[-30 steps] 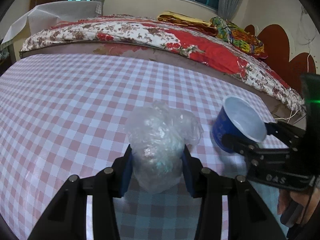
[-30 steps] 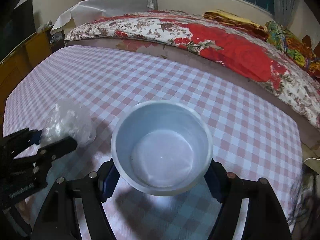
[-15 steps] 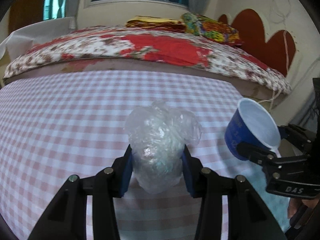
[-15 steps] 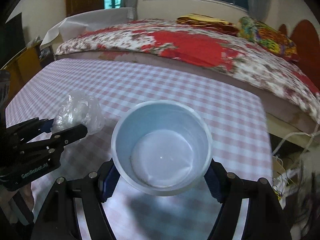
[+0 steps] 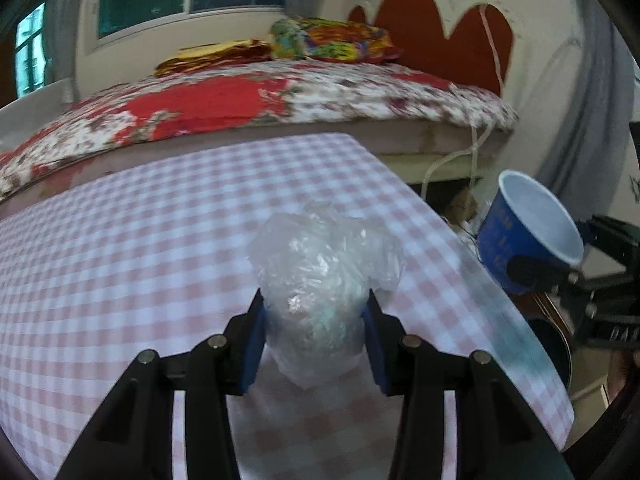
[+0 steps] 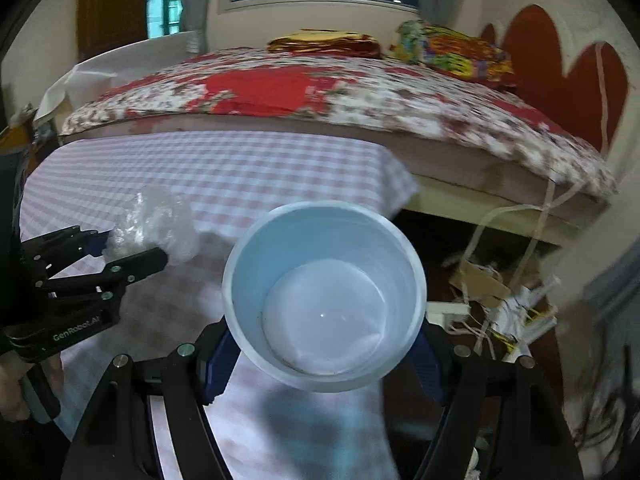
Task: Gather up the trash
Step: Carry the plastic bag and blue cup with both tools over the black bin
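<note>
**Both grippers loaded, angled down over the table's end**

Left gripper [image 5: 315, 322] tilted downward, blue pads clamped on a crumpled clear plastic bag [image 5: 320, 280] held above the pink checked tablecloth [image 5: 160, 240]. Right gripper [image 6: 322, 354] pitched down likewise, jaws set wide and pressed against the sides of a blue paper cup [image 6: 324, 292], mouth facing the camera, white and empty inside, held at the table's end.

Seen only from the left wrist — the cup's blue outer wall [image 5: 508, 240], tilted, out past the table edge, with a dark round container [image 5: 556, 344] below it, too cut off to identify.

Seen only from the right wrist — part of a hand [image 6: 16, 392] gripping the left tool's handle, the bag [image 6: 156, 224] bulging from between its fingers, plus cardboard scraps and cords [image 6: 496, 296] on the floor beneath the bed [image 6: 360, 92].
</note>
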A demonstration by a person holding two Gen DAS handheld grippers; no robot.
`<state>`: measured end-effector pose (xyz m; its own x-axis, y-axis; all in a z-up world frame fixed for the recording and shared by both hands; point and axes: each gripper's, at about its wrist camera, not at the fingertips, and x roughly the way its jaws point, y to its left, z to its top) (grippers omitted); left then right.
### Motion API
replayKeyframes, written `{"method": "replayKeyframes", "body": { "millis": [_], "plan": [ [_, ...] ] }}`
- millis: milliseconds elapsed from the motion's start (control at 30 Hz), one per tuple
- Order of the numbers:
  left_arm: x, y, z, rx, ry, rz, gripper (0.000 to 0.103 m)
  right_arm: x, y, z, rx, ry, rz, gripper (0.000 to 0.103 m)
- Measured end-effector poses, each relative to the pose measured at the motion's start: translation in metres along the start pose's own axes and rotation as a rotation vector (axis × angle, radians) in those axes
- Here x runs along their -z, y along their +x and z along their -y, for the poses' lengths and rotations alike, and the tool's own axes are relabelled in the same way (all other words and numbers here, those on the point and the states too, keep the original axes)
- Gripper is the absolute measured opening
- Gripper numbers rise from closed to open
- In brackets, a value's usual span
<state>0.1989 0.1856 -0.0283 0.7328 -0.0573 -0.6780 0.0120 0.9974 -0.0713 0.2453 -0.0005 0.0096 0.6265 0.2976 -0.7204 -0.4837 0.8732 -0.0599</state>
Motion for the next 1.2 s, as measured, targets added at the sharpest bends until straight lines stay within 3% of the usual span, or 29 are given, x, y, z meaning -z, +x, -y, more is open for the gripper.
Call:
{"method": "replayKeyframes", "body": {
  "millis": [333,567,867,1000,1200],
  "plan": [
    [0.01,-0.007,0.078,0.082,0.128,0.006,0.046,0.047,-0.037,0.064,0.076,0.087,-0.004,0.076],
    [0.031,-0.004,0.129,0.136,0.187,-0.038,0.046,0.087,-0.062,0.112,0.118,0.144,0.022,0.076],
    [0.033,-0.015,0.186,0.193,0.21,-0.048,0.046,0.141,-0.081,0.162,0.149,0.235,-0.011,0.076],
    [0.035,-0.012,0.23,0.244,0.269,-0.062,0.046,0.161,-0.096,0.188,0.182,0.272,-0.01,0.076],
    [0.05,0.003,0.29,0.321,0.358,-0.112,0.046,0.215,-0.109,0.233,0.217,0.365,-0.044,0.076]
  ]
}}
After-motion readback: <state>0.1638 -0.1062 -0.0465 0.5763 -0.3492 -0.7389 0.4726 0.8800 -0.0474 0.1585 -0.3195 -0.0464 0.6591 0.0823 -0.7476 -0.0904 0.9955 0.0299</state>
